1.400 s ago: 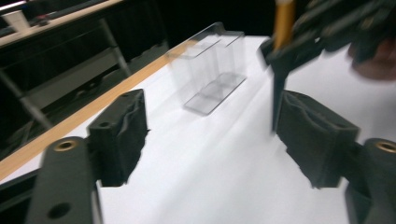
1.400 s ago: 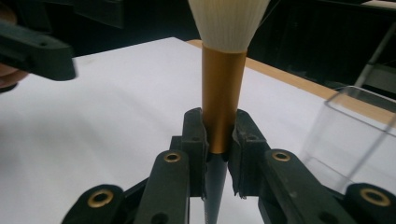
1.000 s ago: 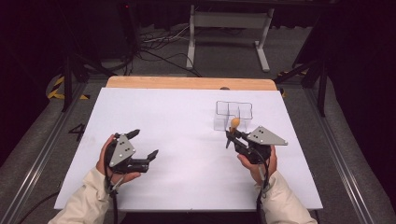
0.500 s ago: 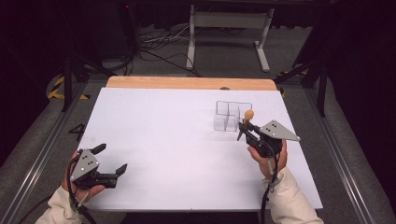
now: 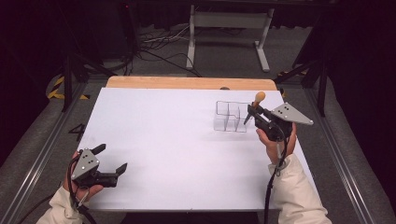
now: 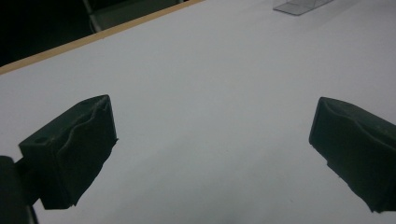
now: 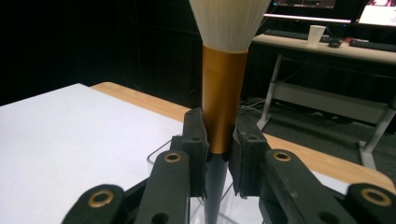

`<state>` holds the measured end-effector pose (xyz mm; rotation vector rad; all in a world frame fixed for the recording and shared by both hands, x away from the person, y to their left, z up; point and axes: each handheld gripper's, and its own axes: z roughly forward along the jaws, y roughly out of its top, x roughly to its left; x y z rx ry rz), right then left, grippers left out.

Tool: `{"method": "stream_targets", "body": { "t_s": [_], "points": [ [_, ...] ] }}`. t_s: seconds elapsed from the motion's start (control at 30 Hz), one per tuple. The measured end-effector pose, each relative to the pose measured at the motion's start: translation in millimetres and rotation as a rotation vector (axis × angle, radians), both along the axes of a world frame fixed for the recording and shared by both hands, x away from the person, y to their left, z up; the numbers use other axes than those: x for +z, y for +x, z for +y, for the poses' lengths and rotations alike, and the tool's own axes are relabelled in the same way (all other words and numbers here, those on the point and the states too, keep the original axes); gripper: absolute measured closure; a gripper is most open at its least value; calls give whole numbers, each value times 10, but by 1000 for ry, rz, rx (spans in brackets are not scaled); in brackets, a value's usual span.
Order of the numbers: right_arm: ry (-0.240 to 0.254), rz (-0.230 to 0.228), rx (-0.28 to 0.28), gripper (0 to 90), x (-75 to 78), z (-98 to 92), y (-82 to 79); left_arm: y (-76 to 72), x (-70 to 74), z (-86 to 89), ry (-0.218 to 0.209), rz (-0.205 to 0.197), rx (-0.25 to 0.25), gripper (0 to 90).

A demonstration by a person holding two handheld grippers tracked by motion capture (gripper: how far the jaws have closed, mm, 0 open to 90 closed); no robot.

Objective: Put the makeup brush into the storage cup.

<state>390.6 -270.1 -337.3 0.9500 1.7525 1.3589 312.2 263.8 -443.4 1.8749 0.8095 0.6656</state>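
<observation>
A makeup brush (image 5: 256,102) with a gold ferrule (image 7: 222,100), a pale bristle head (image 7: 229,21) and a dark handle stands upright in my right gripper (image 5: 252,112), which is shut on it just above the clear compartment box (image 5: 229,116). The box's rim (image 7: 161,156) shows right under the jaws in the right gripper view. My left gripper (image 5: 112,158) is open near the table's front left corner, holding nothing; its fingers (image 6: 74,149) stand wide apart over the bare white tabletop (image 6: 210,93).
A white sheet (image 5: 177,140) covers the table, with a wooden edge (image 5: 187,82) at the far side. A corner of the clear box (image 6: 299,5) appears far off in the left gripper view. A white stand (image 5: 224,28) and cables lie on the floor beyond.
My left gripper drew back toward the front left corner, still open. My right gripper carried the brush rightward and away, up beside the clear box.
</observation>
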Motion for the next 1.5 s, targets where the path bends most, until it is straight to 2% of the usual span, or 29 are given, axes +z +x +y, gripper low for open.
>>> {"method": "stream_targets", "body": {
  "t_s": [0.13, 0.2, 0.23, 0.37, 0.7, 0.87, 1.27, 1.5],
  "points": [
    [-11, -13, -12, 780, 68, 4, 72, -7, 13, -7, -5, -7, 2, 12],
    [-11, -13, -16, 780, 91, 5, 119, -9, 25, -16, 10, -25, 50, 11],
    [-16, -12, -22, 780, 99, 6, 135, -10, 26, -12, 2, -24, 53, 13],
    [-20, -13, -40, 780, 125, 5, 214, -9, 26, 2, -11, -20, 38, 12],
    [-28, -12, -65, 780, 195, 26, 374, -9, 24, -10, -8, -22, 27, 11],
    [-11, -13, -89, 780, 240, 2, 466, -10, 22, -11, -6, -21, 20, 11],
    [-19, 10, -120, 779, 189, 13, 619, -7, 15, -8, -10, -18, 7, 12],
    [2, 43, -147, 779, 108, -38, 697, -10, 14, -10, -4, -21, -5, 13]
  ]
}}
